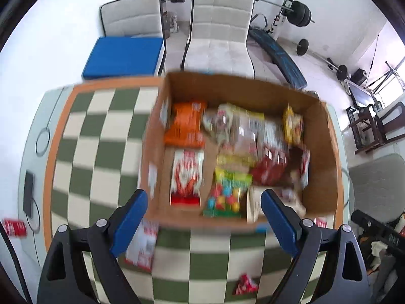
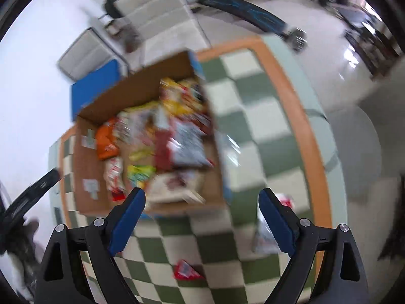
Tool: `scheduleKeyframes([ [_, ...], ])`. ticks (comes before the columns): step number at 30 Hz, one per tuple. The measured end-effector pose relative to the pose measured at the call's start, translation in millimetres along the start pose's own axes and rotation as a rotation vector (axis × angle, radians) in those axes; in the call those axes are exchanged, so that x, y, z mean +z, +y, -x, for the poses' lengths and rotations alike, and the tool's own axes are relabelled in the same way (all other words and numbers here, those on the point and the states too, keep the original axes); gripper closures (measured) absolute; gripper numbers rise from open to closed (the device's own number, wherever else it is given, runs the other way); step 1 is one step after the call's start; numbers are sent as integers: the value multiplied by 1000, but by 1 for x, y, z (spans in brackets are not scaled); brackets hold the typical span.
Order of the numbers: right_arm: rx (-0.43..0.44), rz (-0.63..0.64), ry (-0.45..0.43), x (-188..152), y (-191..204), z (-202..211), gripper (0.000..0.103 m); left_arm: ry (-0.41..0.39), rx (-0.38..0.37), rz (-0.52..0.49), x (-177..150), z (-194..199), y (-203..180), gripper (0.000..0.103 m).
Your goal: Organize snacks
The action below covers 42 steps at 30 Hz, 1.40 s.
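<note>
Home room: barbell rack (image 1: 291, 7), padded chairs (image 1: 220, 27)

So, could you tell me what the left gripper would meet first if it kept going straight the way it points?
Probably the near wall of the cardboard box, or the colourful candy bag just behind it; depth is unclear. The left gripper is open and empty.

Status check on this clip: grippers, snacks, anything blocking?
Left gripper open, empty. Right gripper open, empty. Cardboard box holds most snacks; small red packet and white-red packet lie loose on the checkered cloth. Nothing blocking.
</note>
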State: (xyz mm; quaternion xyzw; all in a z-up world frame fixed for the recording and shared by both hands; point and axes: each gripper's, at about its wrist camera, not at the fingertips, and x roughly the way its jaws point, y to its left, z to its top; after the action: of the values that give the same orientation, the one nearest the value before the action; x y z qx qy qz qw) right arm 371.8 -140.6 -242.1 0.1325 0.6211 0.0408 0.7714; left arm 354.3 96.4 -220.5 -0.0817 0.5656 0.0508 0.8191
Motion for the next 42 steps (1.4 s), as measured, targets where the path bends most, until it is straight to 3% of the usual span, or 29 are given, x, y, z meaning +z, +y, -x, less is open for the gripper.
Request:
scheduleKeyframes([
  [8,-79,-169,102,-55,-87,-53,10,135,22,-46,-66,-42,-22,11],
  [18,-157,-178,220,-66,-119,-137,10,220,49,-54,-90,-77,-20,11],
  [20,-190,-171,235,-68,-119,-144,17,226,50,-43,-91,-79,-15,11],
  [21,-214,-163,215,-68,-117,-142,30,226,52,-38,-91,-79,-12,11],
  [22,-235,-147,208,-68,-114,-140,33,226,53,-29,-92,-79,-8,11],
  [26,-218,-118,192,-76,-100,-135,38,226,55,-8,-94,-76,10,11],
  [33,-111,-17,183,-109,-45,-115,39,240,93,92,-100,-76,80,11],
  [37,-40,52,202,-122,3,-113,39,305,81,156,-96,-98,116,11],
  [42,-6,149,226,-135,55,-123,39,383,42,143,-88,-131,127,11],
])
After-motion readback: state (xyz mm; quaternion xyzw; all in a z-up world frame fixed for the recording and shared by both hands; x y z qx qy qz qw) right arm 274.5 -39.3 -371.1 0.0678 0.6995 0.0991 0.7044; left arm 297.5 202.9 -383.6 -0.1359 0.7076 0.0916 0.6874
